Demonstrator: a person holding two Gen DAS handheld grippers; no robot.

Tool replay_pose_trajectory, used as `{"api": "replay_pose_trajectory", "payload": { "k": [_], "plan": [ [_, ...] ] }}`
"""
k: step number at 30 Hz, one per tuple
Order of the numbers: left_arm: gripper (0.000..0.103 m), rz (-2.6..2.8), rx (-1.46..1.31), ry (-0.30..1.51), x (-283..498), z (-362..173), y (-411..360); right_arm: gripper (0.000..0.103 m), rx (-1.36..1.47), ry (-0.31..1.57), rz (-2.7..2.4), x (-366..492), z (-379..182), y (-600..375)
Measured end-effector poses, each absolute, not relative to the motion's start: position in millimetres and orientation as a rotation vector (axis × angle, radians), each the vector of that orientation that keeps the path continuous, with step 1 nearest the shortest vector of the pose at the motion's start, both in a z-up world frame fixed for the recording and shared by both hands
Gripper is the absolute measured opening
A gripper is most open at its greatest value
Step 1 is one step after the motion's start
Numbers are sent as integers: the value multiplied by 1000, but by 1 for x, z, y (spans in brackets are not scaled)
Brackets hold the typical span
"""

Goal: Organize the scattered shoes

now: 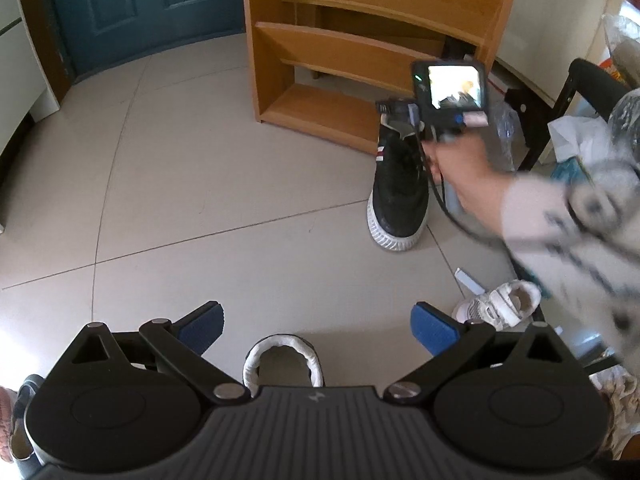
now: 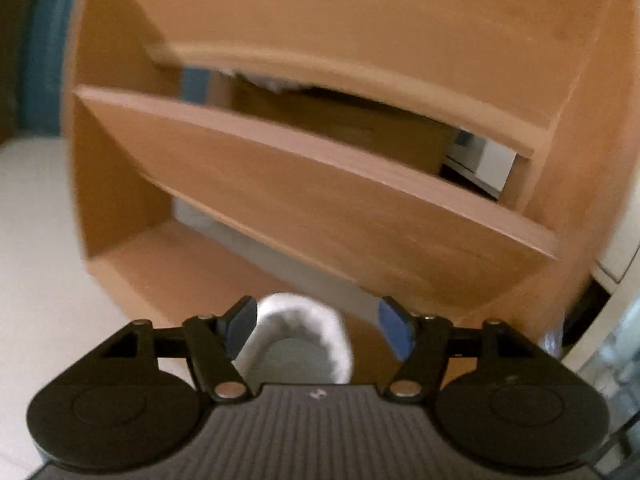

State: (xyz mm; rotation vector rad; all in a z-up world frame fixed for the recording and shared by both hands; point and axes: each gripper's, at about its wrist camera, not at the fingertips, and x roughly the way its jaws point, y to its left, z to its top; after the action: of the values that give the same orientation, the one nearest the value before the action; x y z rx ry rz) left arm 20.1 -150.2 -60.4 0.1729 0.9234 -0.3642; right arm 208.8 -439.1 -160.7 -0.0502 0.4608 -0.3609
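Your right claw (image 2: 318,330) stands open over the white-padded collar of a black sneaker (image 1: 396,188) with a ribbed white sole, which sits on the tiled floor (image 1: 200,184) just before the wooden shoe rack (image 1: 340,52). Your left claw (image 1: 318,326) gapes too, pads clear of a second white-lined shoe (image 1: 284,364) below it. A third, small white shoe (image 1: 500,304) lies nearby.

Even daylight is noted throughout. Heavy motion blur is recorded across the right wrist view; the sleeve (image 1: 560,232) is smeared. Fisheye bending and dark corners are observed.
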Motion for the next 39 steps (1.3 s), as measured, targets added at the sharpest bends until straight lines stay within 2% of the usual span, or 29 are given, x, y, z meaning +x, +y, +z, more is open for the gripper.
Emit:
{"api": "replay_pose_trajectory", "payload": {
  "k": [4, 11, 15, 22, 28, 39],
  "plan": [
    [103, -355, 163, 902, 14, -53, -152, 76, 9, 500, -295, 150, -182, -420],
    [103, -368, 221, 891, 21, -31, -172, 82, -133, 712, -396, 160, -222, -388],
    [103, -400, 214, 884, 28, -20, -185, 88, -68, 736, -424, 159, -221, -394],
    [103, -455, 247, 966, 28, -44, -197, 90, 32, 783, -393, 150, -232, -398],
    [103, -431, 210, 1006, 35, -52, -190, 99, 52, 772, -418, 141, -241, -393],
    [103, -412, 211, 986, 37, -53, -192, 97, 179, 858, -384, 141, -262, -394]
  ]
}}
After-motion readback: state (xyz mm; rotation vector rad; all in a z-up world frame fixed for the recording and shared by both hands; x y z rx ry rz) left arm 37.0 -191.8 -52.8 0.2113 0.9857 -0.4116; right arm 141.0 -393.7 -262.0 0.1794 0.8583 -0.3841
